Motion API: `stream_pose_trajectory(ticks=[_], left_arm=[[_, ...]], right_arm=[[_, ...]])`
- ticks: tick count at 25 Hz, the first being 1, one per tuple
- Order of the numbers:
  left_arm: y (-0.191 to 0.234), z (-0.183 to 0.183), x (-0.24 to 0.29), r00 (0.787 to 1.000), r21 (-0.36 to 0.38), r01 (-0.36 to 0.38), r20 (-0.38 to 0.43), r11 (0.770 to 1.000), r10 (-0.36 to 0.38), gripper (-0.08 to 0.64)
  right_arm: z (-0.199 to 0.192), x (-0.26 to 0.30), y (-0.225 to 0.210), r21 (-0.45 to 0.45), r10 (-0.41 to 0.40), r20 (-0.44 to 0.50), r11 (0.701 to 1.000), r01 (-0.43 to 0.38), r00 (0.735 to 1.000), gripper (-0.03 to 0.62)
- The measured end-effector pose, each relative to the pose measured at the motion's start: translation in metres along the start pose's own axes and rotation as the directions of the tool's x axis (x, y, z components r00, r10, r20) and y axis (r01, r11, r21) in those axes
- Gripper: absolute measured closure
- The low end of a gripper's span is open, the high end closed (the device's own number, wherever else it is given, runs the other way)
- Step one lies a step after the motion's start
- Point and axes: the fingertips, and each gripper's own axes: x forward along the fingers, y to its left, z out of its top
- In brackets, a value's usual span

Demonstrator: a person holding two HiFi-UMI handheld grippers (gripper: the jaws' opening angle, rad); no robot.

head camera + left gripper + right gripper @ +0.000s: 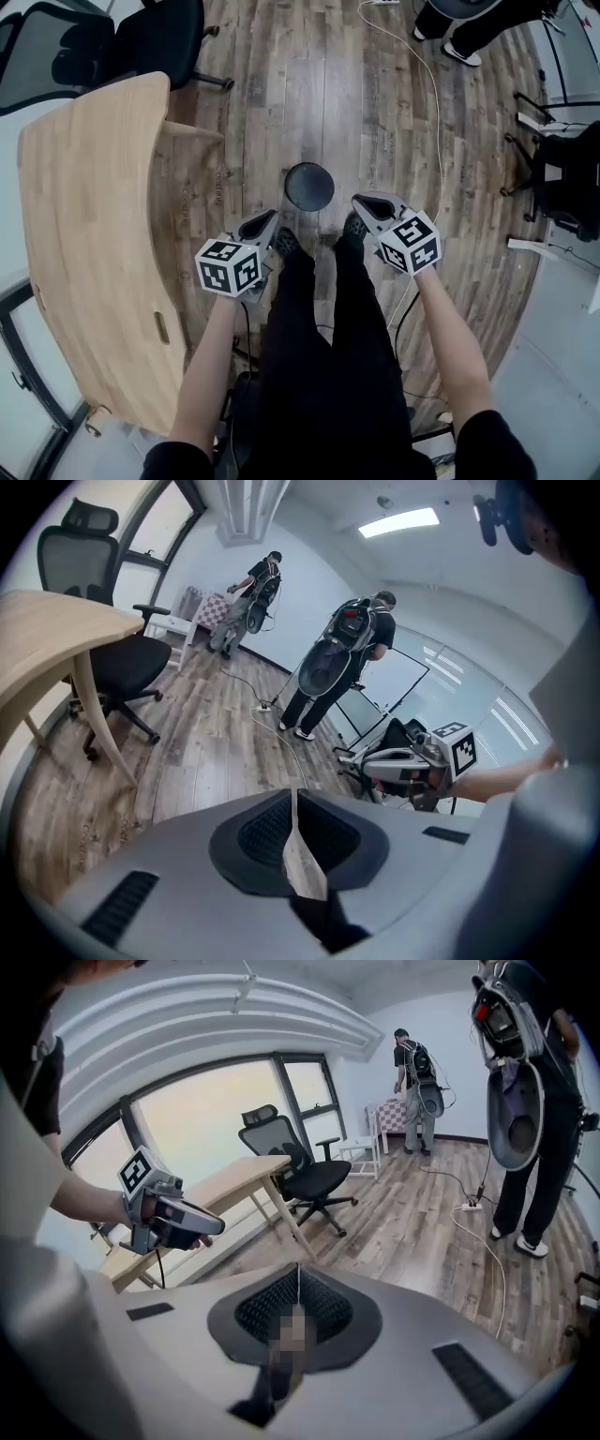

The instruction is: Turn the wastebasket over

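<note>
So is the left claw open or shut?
Shut: on the left gripper the pads meet at the tips, nothing between them.

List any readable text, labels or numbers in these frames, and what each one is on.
No readable words or numbers in any view.
left cube, on left gripper: square black-and-white patterns, no letters.
right cube, on right gripper: same.
Marks on floor plank: too small to read.

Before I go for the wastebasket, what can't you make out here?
wastebasket, head view: seen straight from above as a dark disc; open end or base up, cannot tell.
Gripper views: wastebasket absent; the bodies of the left gripper and right gripper fill the lower frames.
</note>
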Motion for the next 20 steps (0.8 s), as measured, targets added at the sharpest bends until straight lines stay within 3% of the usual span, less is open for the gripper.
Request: stream_pose_trajectory(ticks=[9,10,12,16,18,20], left_arm=[[0.044,-0.049,0.063,0.994,-0.091,-0.099,0.032,0.991,0.103,0.546],[0.049,-0.056,0.072,0.994,-0.107,-0.104,0.035,0.989,0.108,0.532],[0.059,-0.072,0.088,0.992,-0.139,-0.116,0.027,0.983,0.120,0.401],[0.077,-0.099,0.115,0.988,-0.148,-0.155,-0.002,0.977,0.156,0.382],[0.085,-0.111,0.128,0.986,-0.136,-0.168,-0.021,0.976,0.166,0.359],[0.093,-0.125,0.141,0.984,-0.119,-0.174,-0.040,0.977,0.171,0.336]], right_arm=[[-0.068,0.074,-0.043,0.002,0.060,-0.107,0.998,-0.060,0.992,0.560],[-0.076,0.082,-0.047,0.001,0.066,-0.120,0.998,-0.066,0.991,0.558],[-0.095,0.094,-0.052,0.001,0.082,-0.146,0.997,-0.083,0.986,0.558],[-0.132,0.118,-0.061,0.003,0.124,-0.192,0.992,-0.125,0.974,0.550],[-0.149,0.132,-0.066,0.014,0.150,-0.213,0.989,-0.150,0.965,0.447],[-0.166,0.145,-0.071,0.026,0.170,-0.232,0.985,-0.169,0.958,0.420]])
